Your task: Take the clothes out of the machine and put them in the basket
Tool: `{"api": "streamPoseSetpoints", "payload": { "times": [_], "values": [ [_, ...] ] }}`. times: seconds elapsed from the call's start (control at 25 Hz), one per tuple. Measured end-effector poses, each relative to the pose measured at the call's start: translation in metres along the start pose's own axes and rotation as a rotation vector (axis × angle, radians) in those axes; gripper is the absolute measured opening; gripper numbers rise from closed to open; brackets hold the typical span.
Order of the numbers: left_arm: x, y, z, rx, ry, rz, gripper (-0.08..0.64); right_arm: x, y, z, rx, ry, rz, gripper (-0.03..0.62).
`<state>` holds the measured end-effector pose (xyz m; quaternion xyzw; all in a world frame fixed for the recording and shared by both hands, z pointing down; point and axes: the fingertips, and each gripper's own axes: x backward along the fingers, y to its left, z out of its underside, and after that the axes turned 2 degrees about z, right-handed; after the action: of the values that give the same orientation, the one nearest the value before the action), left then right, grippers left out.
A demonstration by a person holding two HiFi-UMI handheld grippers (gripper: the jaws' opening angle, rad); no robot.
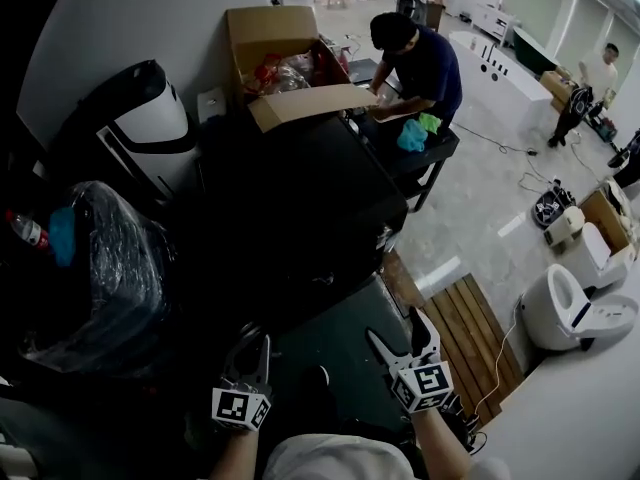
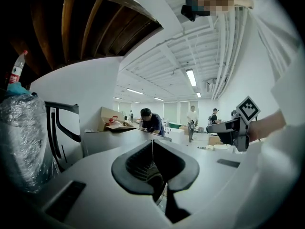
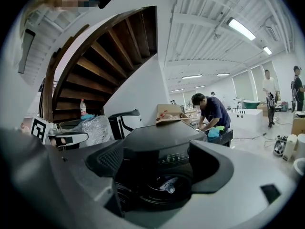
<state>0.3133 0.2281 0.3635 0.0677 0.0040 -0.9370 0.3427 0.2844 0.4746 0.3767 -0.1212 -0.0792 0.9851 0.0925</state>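
The black washing machine (image 1: 290,208) stands in front of me, dark in the head view. In the right gripper view I see its control panel (image 3: 175,157) and, below it, the round drum opening (image 3: 159,191) with a pale piece of clothing (image 3: 169,185) inside. My right gripper (image 1: 398,330) is open, its jaws wide apart and empty, pointing at the machine's front (image 3: 159,163). My left gripper (image 1: 252,340) hovers beside it, also low and close to me; its pads meet with nothing between them (image 2: 152,149). I see no basket.
A plastic-wrapped bundle (image 1: 100,268) and a bottle (image 1: 28,230) sit at the left. An open cardboard box (image 1: 285,58) is behind the machine. A person (image 1: 420,58) bends over a low table. A wooden slat mat (image 1: 470,328) and toilets (image 1: 570,308) lie to the right.
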Motion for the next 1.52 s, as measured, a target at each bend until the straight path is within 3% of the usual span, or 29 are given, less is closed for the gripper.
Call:
{"api": "streamPoseSetpoints", "payload": {
  "times": [0.48, 0.76, 1.12, 1.52],
  "values": [
    [-0.025, 0.007, 0.092, 0.012, -0.005, -0.008, 0.021, -0.048, -0.022, 0.078, -0.001, -0.006, -0.022, 0.414],
    [-0.041, 0.043, 0.147, 0.015, -0.021, -0.094, 0.021, -0.086, -0.028, 0.139, -0.024, -0.013, -0.029, 0.411],
    [-0.062, 0.070, 0.221, 0.015, -0.055, -0.151, 0.021, -0.138, -0.035, 0.212, -0.016, -0.023, -0.071, 0.403],
    [-0.077, 0.072, 0.311, 0.005, -0.072, -0.131, 0.020, -0.181, -0.049, 0.311, 0.013, -0.044, -0.100, 0.390]
  ]
}}
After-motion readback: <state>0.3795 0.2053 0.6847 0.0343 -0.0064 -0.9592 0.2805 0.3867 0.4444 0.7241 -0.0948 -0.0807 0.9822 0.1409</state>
